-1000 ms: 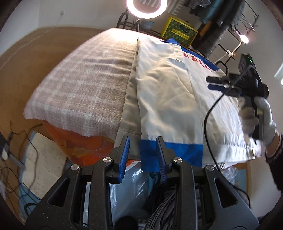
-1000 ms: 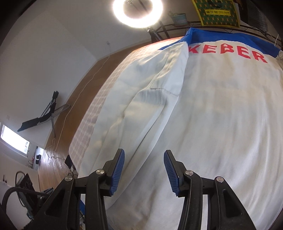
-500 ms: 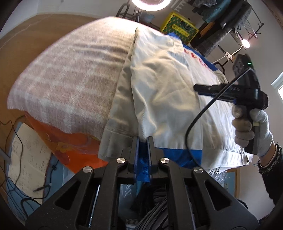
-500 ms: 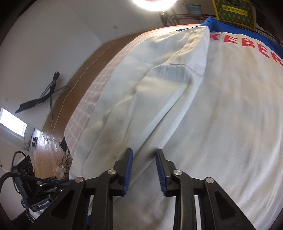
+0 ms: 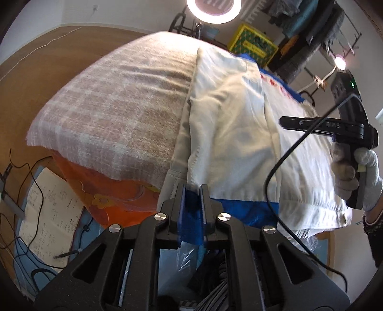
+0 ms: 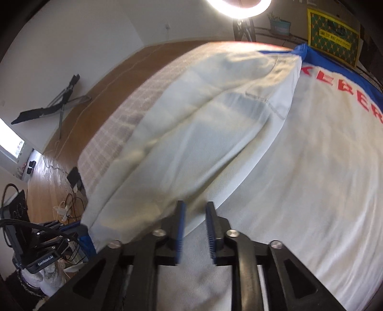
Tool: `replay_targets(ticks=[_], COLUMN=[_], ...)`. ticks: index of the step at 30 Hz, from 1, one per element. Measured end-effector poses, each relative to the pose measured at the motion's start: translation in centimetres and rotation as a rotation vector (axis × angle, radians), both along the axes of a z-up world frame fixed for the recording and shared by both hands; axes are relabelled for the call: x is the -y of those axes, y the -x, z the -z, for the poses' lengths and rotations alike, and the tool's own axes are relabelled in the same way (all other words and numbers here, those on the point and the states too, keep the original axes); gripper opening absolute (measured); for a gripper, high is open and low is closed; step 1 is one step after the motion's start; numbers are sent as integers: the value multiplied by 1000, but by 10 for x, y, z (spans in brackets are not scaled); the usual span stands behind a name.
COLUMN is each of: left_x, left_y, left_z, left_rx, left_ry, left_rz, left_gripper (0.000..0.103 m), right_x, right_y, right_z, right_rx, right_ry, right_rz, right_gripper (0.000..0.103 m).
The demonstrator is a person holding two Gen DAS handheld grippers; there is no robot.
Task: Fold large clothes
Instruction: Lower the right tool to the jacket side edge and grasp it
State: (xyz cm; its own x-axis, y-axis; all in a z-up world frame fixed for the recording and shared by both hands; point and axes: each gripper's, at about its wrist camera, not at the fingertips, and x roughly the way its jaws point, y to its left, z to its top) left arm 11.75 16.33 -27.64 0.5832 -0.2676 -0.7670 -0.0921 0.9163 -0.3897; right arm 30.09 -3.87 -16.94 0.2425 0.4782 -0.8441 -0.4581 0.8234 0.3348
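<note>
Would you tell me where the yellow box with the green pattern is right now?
The yellow box sits at the top of both wrist views, beyond the far end of the white garment, right of the ring light.

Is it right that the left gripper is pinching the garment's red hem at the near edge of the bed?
Not quite: the hem is blue, not red; red is only the lettering. The left wrist view shows the left gripper pinching that blue hem at the near edge of the bed.
</note>
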Motion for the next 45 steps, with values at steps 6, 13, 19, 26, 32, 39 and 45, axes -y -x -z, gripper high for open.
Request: replay_targets(ticks=[6,13,19,26,32,39,45], left_x=[-29,-40,-44,-41,-40,-42,-30], left_y=[9,0,-7,-7,-3,0,3], left_z=[12,34,47,54,56,57,34], left_rx=[-5,-30,-32,-23,-11,-14,41], left_ry=[142,290,371,432,449,474,402], left_rz=[-84,-117,-114,-91,-90,-93,-54], left_gripper=[64,64,64,64,60,33,16], right_x=[7,-17,-40,-73,-98,-129,-145], right_y=[-4,-11,-27,-54,-79,-105,-127], right_z=[-30,-33,-37,-41,-36,-17,-2], right_rx=[57,70,68,70,45,34,6], right_ry=[-63,-47,-65,-50,-46,36,80], right_rz=[9,-23,-17,-1,7,10,39], right_gripper=[38,39,53,63,63,63,63])
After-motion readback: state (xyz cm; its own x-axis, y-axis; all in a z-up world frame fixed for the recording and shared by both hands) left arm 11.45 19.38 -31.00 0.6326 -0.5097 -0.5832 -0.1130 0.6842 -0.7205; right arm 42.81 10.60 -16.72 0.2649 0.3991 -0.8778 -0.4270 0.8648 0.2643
